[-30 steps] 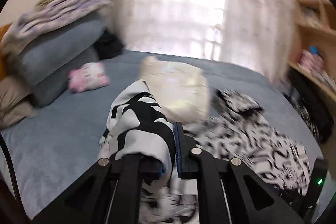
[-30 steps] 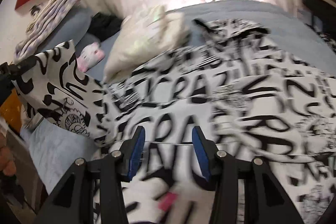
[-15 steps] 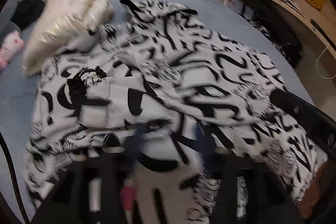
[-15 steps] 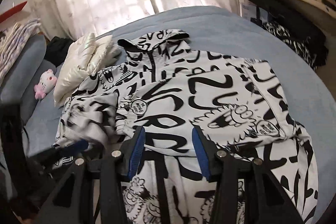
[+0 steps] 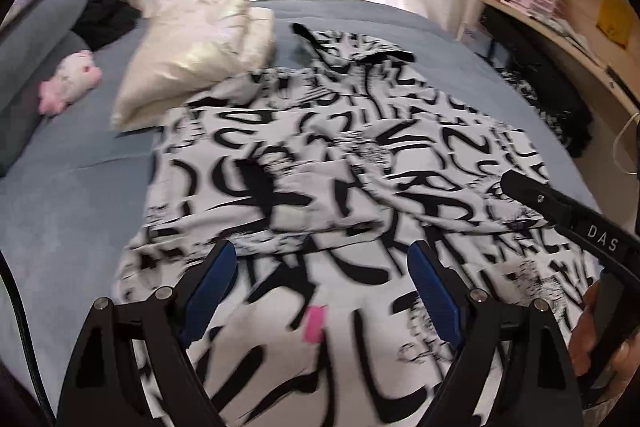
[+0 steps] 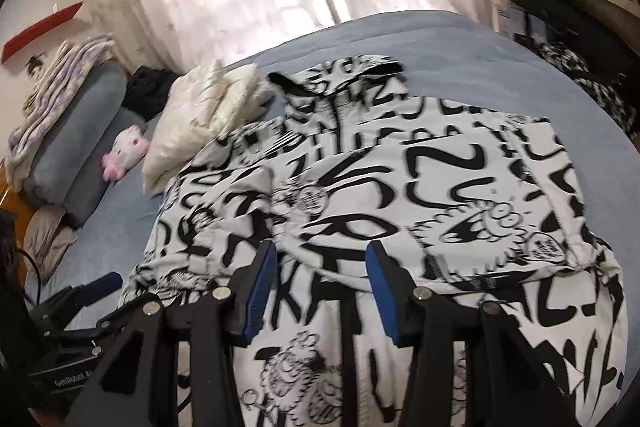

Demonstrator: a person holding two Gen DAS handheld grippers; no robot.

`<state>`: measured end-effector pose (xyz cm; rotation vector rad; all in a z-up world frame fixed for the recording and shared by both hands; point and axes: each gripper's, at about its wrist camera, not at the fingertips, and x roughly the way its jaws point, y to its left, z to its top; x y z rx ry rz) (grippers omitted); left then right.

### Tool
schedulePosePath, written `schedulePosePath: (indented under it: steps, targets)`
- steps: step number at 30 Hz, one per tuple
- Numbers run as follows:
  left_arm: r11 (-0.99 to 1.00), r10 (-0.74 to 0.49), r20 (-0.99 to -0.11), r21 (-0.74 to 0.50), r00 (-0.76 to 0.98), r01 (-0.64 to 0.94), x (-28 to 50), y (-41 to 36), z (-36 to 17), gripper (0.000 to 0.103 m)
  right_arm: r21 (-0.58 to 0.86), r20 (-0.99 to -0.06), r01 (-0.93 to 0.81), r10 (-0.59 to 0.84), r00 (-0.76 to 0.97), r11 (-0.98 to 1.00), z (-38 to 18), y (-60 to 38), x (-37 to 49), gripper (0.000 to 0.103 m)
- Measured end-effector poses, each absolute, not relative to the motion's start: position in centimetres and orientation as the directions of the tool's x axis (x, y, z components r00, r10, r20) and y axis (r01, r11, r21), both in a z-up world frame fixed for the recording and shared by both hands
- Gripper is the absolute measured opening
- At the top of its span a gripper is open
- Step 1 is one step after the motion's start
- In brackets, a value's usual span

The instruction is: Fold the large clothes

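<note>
Left gripper [image 5: 320, 275] agape (empty), over hoodie [image 5: 360, 163]

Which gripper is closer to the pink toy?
Left. The left gripper hovers over the jacket's near edge on the pink toy's side; the right gripper sits farther right.

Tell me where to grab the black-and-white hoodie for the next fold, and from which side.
Probably the near hem of the hoodie, one corner per gripper, coming in from the near bed edge. Both sleeves already lie folded across the body, so the bottom edge nearest the open left gripper and open right gripper is free to lift toward the hood.
</note>
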<state>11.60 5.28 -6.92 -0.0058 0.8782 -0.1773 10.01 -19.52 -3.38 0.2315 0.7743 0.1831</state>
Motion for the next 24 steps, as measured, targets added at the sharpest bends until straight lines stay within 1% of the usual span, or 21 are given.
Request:
schedulePosePath:
  steps: [6, 11, 13, 19, 20, 22, 24]
  targets:
    - [0.993, -0.099, -0.765, -0.039, 0.636, 0.108, 10.4, 7.2, -6.7, 0.086, 0.233, -0.68, -0.186, 0.297, 0.671, 0.954, -3.3, -15.9, 9.9, 0.047]
    - [0.995, -0.089, -0.755, -0.04, 0.65, 0.089, 10.0, 8.6, -6.4, 0.086, 0.212, -0.696, -0.25, 0.326, 0.64, 0.945, -3.5, -13.4, 9.9, 0.047]
    - [0.995, -0.088, -0.752, -0.042, 0.653, 0.085, 9.9, 9.1, -6.4, 0.086, 0.202, -0.706, -0.272, 0.332, 0.626, 0.941, -3.8, -12.6, 10.0, 0.05]
    - [0.996, -0.08, -0.751, -0.044, 0.656, 0.071, 10.0, 10.1, -6.7, 0.087, 0.176, -0.733, -0.311, 0.335, 0.592, 0.934, -4.6, -10.6, 10.5, 0.052]
    - [0.997, -0.078, -0.752, -0.045, 0.654, 0.068, 10.0, 10.3, -6.9, 0.086, 0.169, -0.739, -0.32, 0.334, 0.585, 0.932, -4.8, -10.2, 10.6, 0.053]
    - [0.997, -0.071, -0.756, -0.046, 0.651, 0.054, 10.2, 10.8, -7.2, 0.086, 0.148, -0.75, -0.342, 0.331, 0.572, 0.928, -5.2, -9.4, 10.9, 0.059]
    - [0.998, -0.065, -0.762, -0.058, 0.644, 0.032, 10.4, 11.8, -7.6, 0.086, 0.118, -0.762, -0.369, 0.323, 0.562, 0.922, -5.6, -8.5, 11.4, 0.059]
